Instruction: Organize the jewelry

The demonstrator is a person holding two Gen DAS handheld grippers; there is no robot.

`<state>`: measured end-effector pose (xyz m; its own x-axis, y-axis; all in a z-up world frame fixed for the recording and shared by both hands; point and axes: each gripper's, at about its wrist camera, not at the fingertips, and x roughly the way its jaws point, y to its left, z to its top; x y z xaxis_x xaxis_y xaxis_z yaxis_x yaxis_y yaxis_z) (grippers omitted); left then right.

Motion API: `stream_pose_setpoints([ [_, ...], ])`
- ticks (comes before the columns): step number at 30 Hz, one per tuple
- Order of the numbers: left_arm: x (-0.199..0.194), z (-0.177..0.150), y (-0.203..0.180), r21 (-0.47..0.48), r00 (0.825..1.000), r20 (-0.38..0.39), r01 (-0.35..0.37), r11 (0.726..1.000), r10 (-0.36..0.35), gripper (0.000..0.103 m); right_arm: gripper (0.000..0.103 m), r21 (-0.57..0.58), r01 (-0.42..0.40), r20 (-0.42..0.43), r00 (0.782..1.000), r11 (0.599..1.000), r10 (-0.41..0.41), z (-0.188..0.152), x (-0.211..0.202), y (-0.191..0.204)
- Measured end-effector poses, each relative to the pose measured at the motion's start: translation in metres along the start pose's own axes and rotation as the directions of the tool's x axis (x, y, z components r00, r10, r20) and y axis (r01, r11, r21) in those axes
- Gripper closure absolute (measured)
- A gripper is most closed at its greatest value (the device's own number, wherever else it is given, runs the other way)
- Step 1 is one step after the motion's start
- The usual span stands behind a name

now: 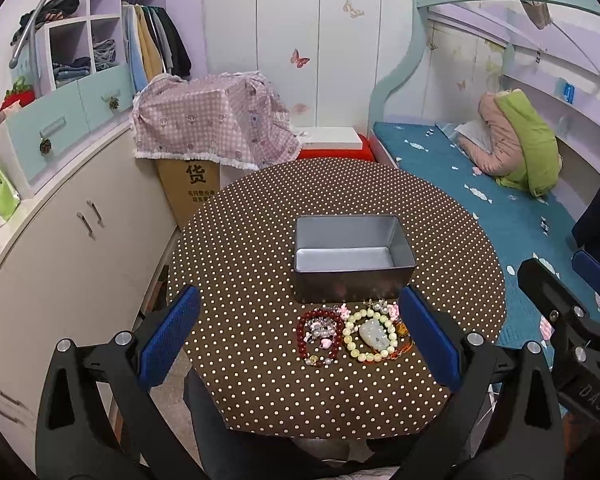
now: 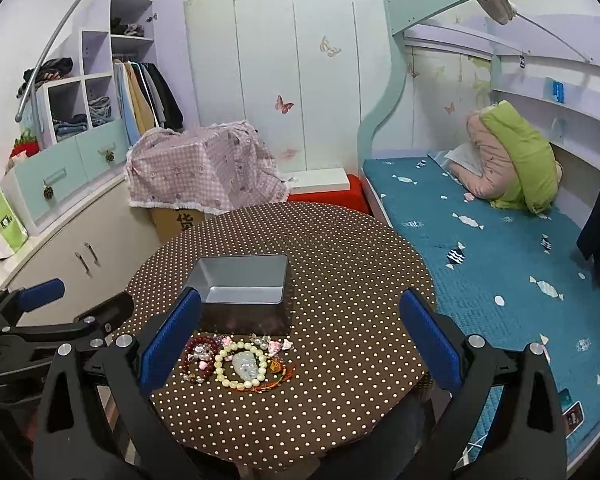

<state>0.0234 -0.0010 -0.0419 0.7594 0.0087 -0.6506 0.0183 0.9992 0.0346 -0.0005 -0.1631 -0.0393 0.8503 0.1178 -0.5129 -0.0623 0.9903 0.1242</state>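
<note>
An open grey metal tin (image 1: 352, 258) (image 2: 244, 294) stands empty on the round dotted brown table (image 1: 260, 240) (image 2: 340, 280). Just in front of it lies a pile of jewelry: a dark red bead bracelet (image 1: 300, 336) (image 2: 188, 354), a pale green bead bracelet (image 1: 350, 338) (image 2: 220, 364) around a jade pendant (image 1: 374, 332) (image 2: 246, 364), small pink and pearl pieces (image 1: 345, 311) (image 2: 278, 345) and an orange cord (image 1: 404, 346) (image 2: 284, 374). My left gripper (image 1: 300, 340) hangs open above the pile. My right gripper (image 2: 300, 344) is open too, the pile near its left finger (image 2: 168, 344).
A box under a pink checked cloth (image 1: 216, 120) and a red stool (image 1: 336, 154) stand behind the table. White cabinets (image 1: 72, 220) run along the left. A bed with a teal cover (image 2: 492, 240) and folded quilts (image 2: 512, 160) lies to the right.
</note>
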Motion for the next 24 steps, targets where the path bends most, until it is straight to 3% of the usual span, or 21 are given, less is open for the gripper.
stream_pose_setpoints([
  [8, 0.027, -0.015, 0.010, -0.024, 0.997, -0.081, 0.017, 1.000, -0.019, 0.005, 0.007, 0.001, -0.006, -0.065, 0.998, 1.000, 0.006, -0.015, 0.021, 0.004],
  [13, 0.060, -0.033, 0.026, -0.051, 0.986, -0.167, -0.017, 0.999, 0.009, 0.005, 0.008, -0.044, -0.017, -0.035, 0.999, 0.999, 0.015, -0.035, 0.038, 0.009],
  [18, 0.089, -0.055, 0.040, -0.085, 0.972, -0.232, 0.012, 0.996, -0.032, 0.005, 0.008, -0.023, -0.069, -0.078, 0.995, 0.997, 0.067, -0.052, 0.061, 0.008],
  [24, 0.103, -0.068, 0.043, -0.080, 0.975, -0.213, 0.042, 0.996, -0.058, 0.005, 0.008, -0.002, -0.059, -0.127, 0.990, 0.998, 0.058, -0.064, 0.083, 0.007],
])
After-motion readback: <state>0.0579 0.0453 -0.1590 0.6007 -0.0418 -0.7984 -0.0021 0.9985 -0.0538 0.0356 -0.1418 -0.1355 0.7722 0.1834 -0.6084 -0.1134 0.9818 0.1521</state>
